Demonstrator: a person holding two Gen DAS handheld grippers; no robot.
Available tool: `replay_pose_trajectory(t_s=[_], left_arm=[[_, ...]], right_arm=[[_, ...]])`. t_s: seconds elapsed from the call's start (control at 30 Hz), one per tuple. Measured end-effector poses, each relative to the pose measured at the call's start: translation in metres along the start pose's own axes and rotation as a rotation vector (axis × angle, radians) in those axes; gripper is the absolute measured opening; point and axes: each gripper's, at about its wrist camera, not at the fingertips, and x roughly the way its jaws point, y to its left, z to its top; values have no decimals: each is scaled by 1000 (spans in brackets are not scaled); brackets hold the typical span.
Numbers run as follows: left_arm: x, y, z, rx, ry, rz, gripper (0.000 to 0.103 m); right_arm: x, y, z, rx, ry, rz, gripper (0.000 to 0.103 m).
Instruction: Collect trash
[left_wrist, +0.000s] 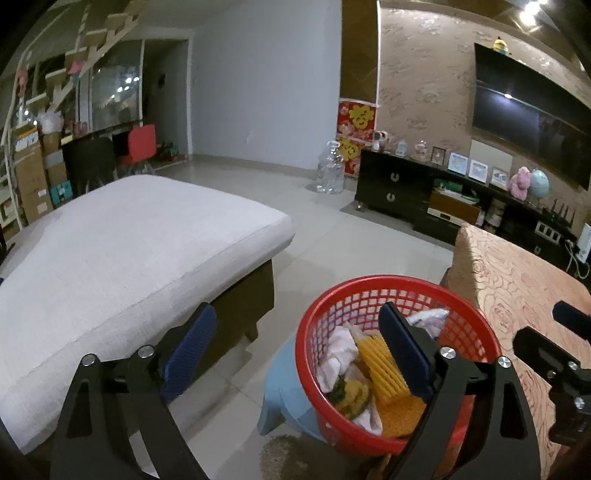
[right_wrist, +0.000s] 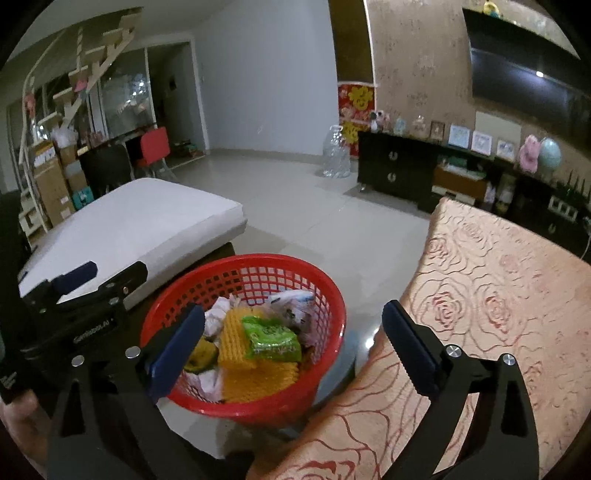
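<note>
On the far left of the left wrist view we see a white cushioned seat (left_wrist: 122, 251), reaching up to our left gripper's (left_wrist: 295, 350) left finger. That gripper's fingers (left_wrist: 190, 350) are spread wide with nothing between them. Its right finger stands in front of the red plastic basket (left_wrist: 373, 291), which sits on a pale blue stool (left_wrist: 284, 387). Inside the basket, beside that right finger, lie a yellow ribbed foam net (left_wrist: 376, 360), crumpled white paper (left_wrist: 341, 347) and a green-and-yellow wrapper (left_wrist: 351, 395). To the right of the finger is the surface under a rose-patterned cloth (left_wrist: 517, 280), and the other tool juts in at the right edge.

In the right wrist view, the left tool and a bit of a hand (right_wrist: 18, 424) sit at the far left. Our right gripper (right_wrist: 291, 343) also has its fingers (right_wrist: 177, 347) spread wide, empty. The basket lies between them, nearer the left finger, with a green snack packet (right_wrist: 271, 338) on top of the trash, just right of that finger and clear of both pads. The right finger stands over the edge of the rose-patterned cloth.
</note>
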Motion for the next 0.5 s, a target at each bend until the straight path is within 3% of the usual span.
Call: replay_pose_trajectory(t_s=[0.5], left_arm=[[-49, -11, -23, 85, -9, 5, 92]], right_arm=[[-41, 2, -15, 79, -21, 32, 96]])
